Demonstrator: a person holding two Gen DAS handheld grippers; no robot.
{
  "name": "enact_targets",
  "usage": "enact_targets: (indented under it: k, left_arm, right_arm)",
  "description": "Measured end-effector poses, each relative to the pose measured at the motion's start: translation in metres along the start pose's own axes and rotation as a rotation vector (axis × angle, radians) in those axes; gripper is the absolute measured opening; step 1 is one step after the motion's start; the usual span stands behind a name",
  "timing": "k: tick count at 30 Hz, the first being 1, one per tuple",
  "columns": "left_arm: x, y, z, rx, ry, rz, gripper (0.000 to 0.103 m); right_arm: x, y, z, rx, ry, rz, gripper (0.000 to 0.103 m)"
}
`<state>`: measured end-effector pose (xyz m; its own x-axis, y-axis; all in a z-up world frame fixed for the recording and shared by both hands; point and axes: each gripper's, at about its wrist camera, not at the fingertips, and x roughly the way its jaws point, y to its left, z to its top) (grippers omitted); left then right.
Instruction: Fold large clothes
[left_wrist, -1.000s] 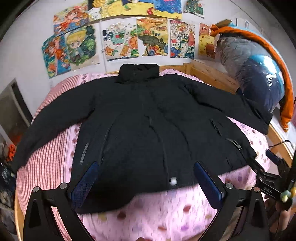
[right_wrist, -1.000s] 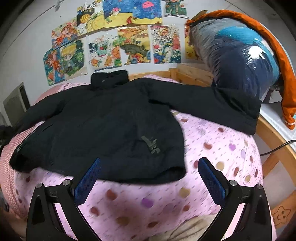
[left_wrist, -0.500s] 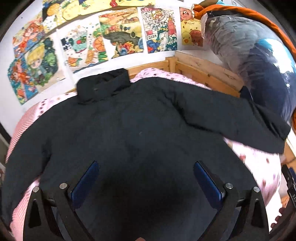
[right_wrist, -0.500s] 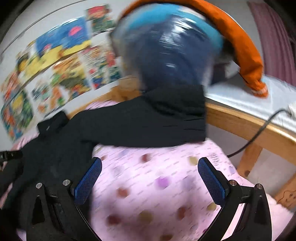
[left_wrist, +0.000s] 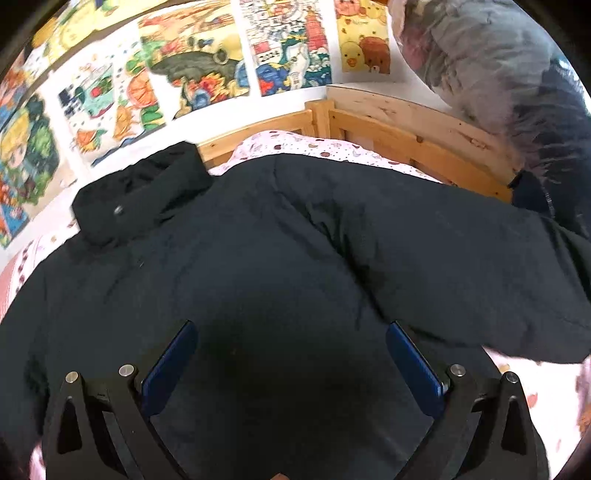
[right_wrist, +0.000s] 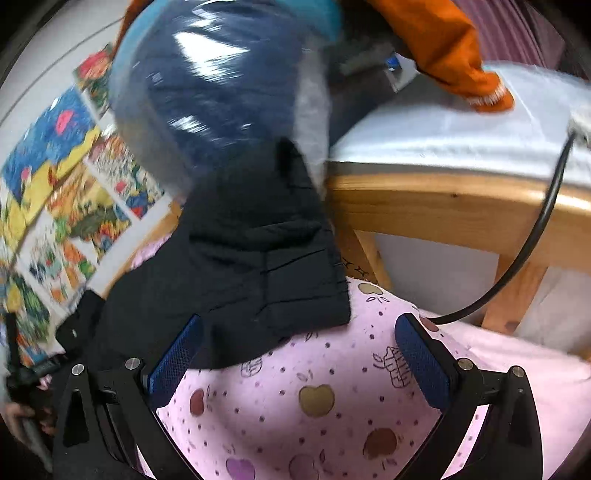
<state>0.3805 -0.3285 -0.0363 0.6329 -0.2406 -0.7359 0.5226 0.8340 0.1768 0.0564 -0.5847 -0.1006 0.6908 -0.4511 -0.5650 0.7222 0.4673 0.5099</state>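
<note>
Over the bed (right_wrist: 314, 406), both tools — left tool (left_wrist: 291, 354), right tool (right_wrist: 299, 350) — gape empty; pinch the black jacket's (left_wrist: 258, 277) sleeve cuff (right_wrist: 295, 280) squarely before folding it inward.

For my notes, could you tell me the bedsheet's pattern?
Pink bedsheet printed with small apples and dots, clearest in the right wrist view.

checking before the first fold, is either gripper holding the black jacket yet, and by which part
Nothing is held. The left gripper is open over the black jacket body; the right gripper is open near the sleeve cuff.
</note>
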Motion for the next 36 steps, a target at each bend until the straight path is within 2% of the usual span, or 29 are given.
enact_targets:
  k: [2, 7, 11, 13, 16, 17, 19, 20, 21, 22, 25, 27, 29, 32, 36]
  left_arm:
    - [0.021, -0.003, 0.001, 0.003, 0.021, -0.006, 0.103]
    - [0.068, -0.009, -0.014, -0.024, 0.156, -0.076, 0.103]
    - [0.081, -0.01, -0.026, -0.046, 0.166, -0.092, 0.103]
    - [0.082, -0.011, -0.027, -0.049, 0.167, -0.095, 0.103]
    - [0.076, -0.006, -0.024, -0.075, 0.16, -0.109, 0.103]
    - [0.072, -0.001, -0.023, -0.095, 0.156, -0.123, 0.102]
    - [0.06, 0.013, -0.021, -0.143, 0.141, -0.156, 0.102]
    - [0.052, 0.02, -0.019, -0.156, 0.133, -0.166, 0.102]
    - [0.044, 0.027, -0.017, -0.16, 0.124, -0.173, 0.102]
    - [0.033, 0.034, -0.014, -0.159, 0.105, -0.179, 0.102]
    - [-0.005, 0.055, -0.007, -0.165, 0.026, -0.202, 0.102]
    - [-0.031, 0.073, -0.005, -0.19, -0.022, -0.256, 0.102]
    - [-0.056, 0.09, -0.001, -0.227, -0.068, -0.325, 0.102]
    - [-0.088, 0.116, -0.009, -0.274, -0.123, -0.409, 0.102]
    - [-0.117, 0.152, -0.029, -0.357, -0.17, -0.506, 0.102]
  right_arm:
    - [0.007, -0.004, -0.005, 0.034, 0.014, 0.018, 0.102]
    - [0.014, -0.013, -0.015, 0.054, 0.001, 0.012, 0.102]
    - [0.01, -0.03, -0.021, 0.12, -0.044, 0.048, 0.102]
    - [0.014, -0.03, -0.02, 0.137, -0.062, 0.067, 0.098]
    - [0.02, -0.024, -0.013, 0.145, -0.08, 0.104, 0.067]
    - [0.022, -0.019, -0.01, 0.144, -0.08, 0.101, 0.048]
    - [0.019, -0.012, -0.005, 0.134, -0.096, 0.075, 0.036]
    - [0.013, -0.005, -0.002, 0.115, -0.115, 0.075, 0.023]
    - [0.005, 0.002, 0.0, 0.092, -0.133, 0.071, 0.015]
    - [-0.005, 0.012, 0.002, 0.053, -0.159, 0.068, 0.013]
    - [-0.037, 0.058, 0.008, -0.114, -0.238, 0.109, 0.011]
    - [-0.053, 0.09, 0.009, -0.226, -0.275, 0.147, 0.01]
    - [-0.072, 0.135, 0.005, -0.372, -0.306, 0.223, 0.01]
    - [-0.091, 0.194, -0.01, -0.56, -0.323, 0.324, 0.009]
    - [-0.103, 0.269, -0.047, -0.8, -0.275, 0.434, 0.009]
